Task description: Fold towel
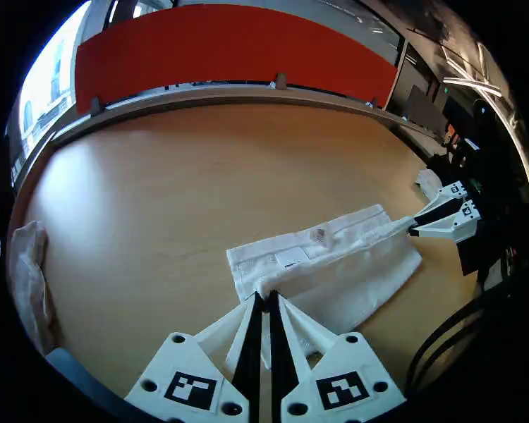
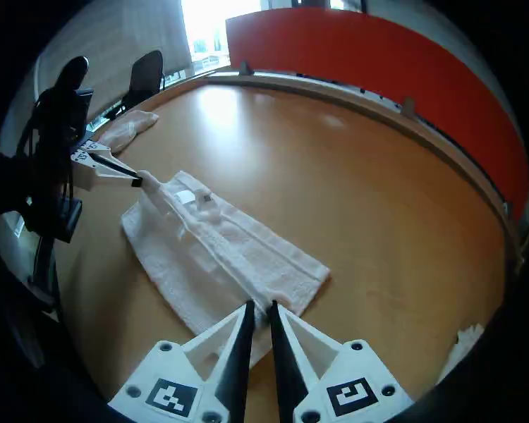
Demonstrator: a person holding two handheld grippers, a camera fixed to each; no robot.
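A white towel lies on the wooden table, stretched between both grippers with a raised fold along its length. My left gripper is shut on one end of the towel. In the left gripper view the right gripper pinches the far end. The right gripper view shows the same towel running away from my right gripper, which is shut on its near edge. There the left gripper holds the far end, with a dark sleeve behind it.
A second white cloth lies at the table's left edge, seen again as the cloth near two black chairs. An orange partition lines the table's far side. Another white scrap sits low at the right.
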